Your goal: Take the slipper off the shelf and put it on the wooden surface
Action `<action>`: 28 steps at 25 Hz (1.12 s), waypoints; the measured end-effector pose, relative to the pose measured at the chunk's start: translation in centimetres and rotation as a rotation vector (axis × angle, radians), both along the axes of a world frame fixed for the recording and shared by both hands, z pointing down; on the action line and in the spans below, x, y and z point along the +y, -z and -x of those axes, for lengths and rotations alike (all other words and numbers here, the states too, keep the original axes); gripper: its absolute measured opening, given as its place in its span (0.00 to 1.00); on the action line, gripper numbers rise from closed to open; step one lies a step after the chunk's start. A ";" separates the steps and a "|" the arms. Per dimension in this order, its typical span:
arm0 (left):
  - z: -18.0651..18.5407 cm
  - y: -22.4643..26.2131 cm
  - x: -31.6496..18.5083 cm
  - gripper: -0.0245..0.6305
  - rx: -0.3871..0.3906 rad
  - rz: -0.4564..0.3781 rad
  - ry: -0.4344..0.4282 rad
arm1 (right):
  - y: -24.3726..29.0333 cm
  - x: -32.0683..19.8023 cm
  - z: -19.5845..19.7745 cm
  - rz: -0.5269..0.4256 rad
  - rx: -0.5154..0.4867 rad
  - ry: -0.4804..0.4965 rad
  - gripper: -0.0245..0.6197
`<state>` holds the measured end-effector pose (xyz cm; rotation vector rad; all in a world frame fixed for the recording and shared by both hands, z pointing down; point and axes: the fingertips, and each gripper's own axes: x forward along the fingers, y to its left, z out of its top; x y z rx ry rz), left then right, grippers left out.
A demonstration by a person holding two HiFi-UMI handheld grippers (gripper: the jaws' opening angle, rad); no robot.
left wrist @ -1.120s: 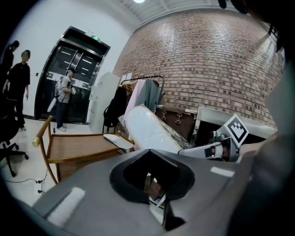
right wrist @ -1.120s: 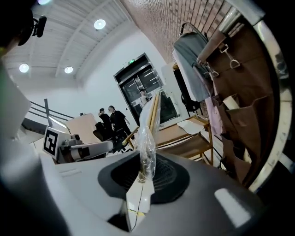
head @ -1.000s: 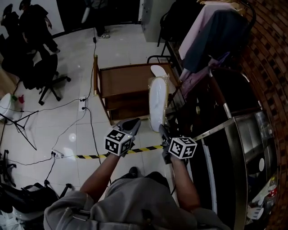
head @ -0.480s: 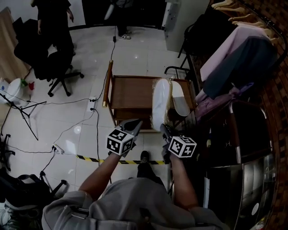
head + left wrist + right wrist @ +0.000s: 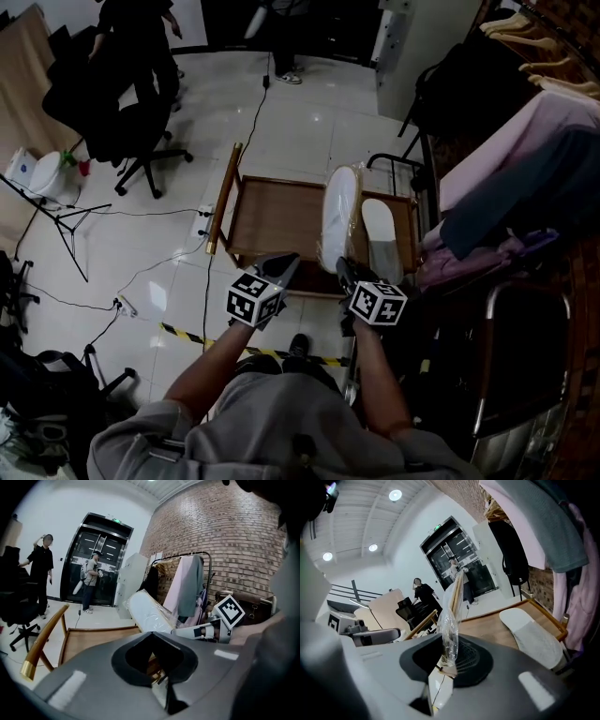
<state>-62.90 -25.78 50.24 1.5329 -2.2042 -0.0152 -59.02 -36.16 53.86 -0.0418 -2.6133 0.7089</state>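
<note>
A white slipper point(image 5: 338, 214) in clear plastic wrap stands on edge above the right part of the wooden surface point(image 5: 277, 217). My right gripper point(image 5: 342, 268) is shut on the wrap at its near end; in the right gripper view the crinkled wrap point(image 5: 450, 634) rises from between the jaws. A second white slipper point(image 5: 382, 240) lies flat on the wood to the right, also in the right gripper view point(image 5: 532, 637). My left gripper point(image 5: 283, 263) hovers left of the held slipper, jaws together, holding nothing. The left gripper view shows the held slipper point(image 5: 147, 616) and the right gripper point(image 5: 206, 631).
A clothes rack point(image 5: 525, 159) with hanging garments crowds the right side. An office chair point(image 5: 131, 131) stands at the far left, and cables and a power strip point(image 5: 202, 220) lie on the tiles. Black-and-yellow tape point(image 5: 253, 352) crosses the floor. People point(image 5: 42, 569) stand by the far doors.
Both grippers have moved forward to the wooden table, and the held slipper went with them. It now hangs over the wood beside the lying slipper.
</note>
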 end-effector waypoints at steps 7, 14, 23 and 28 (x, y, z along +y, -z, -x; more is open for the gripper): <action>3.2 -3.2 -1.5 0.04 0.038 0.050 0.043 | -3.8 -2.2 5.0 0.019 0.070 0.021 0.11; 5.9 -6.5 -2.7 0.04 0.085 0.058 0.037 | -9.0 -0.7 8.3 0.049 0.162 0.053 0.11; 6.7 -9.2 -0.7 0.04 0.137 0.090 0.047 | -12.8 1.6 8.4 0.096 0.236 0.042 0.12; 6.4 -9.6 0.1 0.04 0.154 0.090 0.041 | -12.8 1.7 8.9 0.039 0.234 0.023 0.16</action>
